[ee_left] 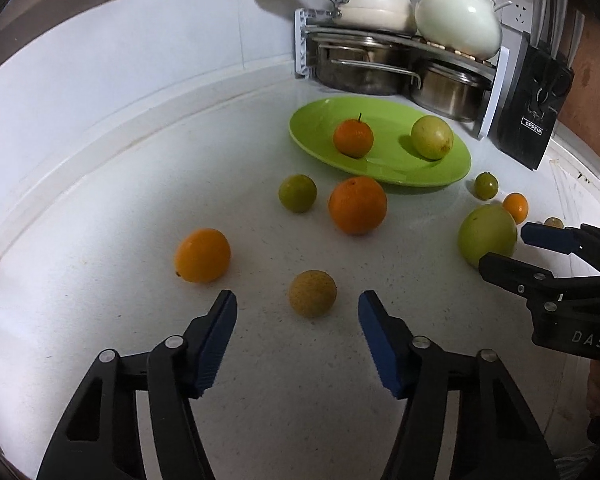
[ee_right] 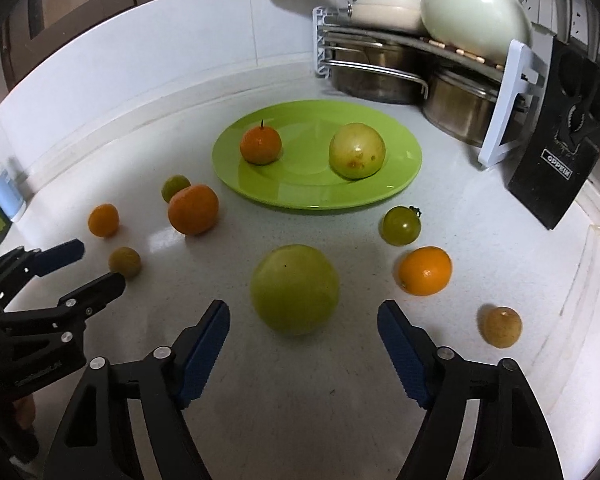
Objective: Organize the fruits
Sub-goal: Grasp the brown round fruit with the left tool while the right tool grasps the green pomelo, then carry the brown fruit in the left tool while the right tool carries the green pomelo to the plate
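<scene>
While the white bench (ee_left: 100, 184) carries scattered fruit, the left gripper (ee_left: 298, 308) sits at the bottom centre of the left wrist view with its jaws released on either side of a small brownish-yellow fruit (ee_left: 312, 294), neither blue pad touching it. Left of that fruit lies an orange (ee_left: 202, 255); above it, mid-frame, are a small green fruit (ee_left: 297, 193) and a larger orange (ee_left: 357, 205). The green plate (ee_left: 384, 168) in the upper middle holds a stemmed orange (ee_left: 353, 137) and a yellow-green fruit (ee_left: 432, 137). In the right wrist view, the right gripper (ee_right: 304, 318) occupies the bottom centre, jaws released and flanking a large green fruit (ee_right: 295, 289) without touching it. Right of it lie a dark green tomato (ee_right: 401, 225), an orange fruit (ee_right: 425, 270) and, at lower right, a yellowish fruit (ee_right: 502, 327). A pot rack (ee_right: 500, 120) stands upper right.
</scene>
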`<move>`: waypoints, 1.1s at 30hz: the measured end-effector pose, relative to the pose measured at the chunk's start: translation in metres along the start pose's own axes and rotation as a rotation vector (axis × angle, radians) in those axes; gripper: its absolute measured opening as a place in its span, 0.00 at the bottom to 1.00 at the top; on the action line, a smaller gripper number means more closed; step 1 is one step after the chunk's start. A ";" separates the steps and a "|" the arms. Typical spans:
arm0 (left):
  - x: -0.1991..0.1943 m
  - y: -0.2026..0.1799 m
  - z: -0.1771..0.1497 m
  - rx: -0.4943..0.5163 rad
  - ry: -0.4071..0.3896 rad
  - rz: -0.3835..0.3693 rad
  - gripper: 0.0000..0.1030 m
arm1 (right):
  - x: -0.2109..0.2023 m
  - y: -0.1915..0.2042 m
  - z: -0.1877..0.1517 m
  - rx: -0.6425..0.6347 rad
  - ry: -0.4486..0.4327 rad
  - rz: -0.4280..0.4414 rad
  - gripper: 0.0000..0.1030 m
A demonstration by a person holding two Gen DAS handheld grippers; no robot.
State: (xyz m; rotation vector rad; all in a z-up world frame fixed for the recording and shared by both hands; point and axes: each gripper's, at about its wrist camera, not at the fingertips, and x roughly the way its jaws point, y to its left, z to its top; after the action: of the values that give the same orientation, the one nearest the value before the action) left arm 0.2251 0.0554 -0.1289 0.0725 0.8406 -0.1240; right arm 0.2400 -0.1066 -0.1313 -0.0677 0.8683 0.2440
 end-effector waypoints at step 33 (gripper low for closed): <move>0.008 -0.003 0.004 -0.004 0.023 -0.036 0.27 | 0.015 -0.001 0.007 0.007 0.017 0.038 0.49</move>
State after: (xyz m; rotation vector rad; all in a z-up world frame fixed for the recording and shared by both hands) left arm 0.2331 0.0518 -0.1325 0.0554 0.8654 -0.1552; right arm 0.2550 -0.1032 -0.1381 -0.0471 0.8883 0.2758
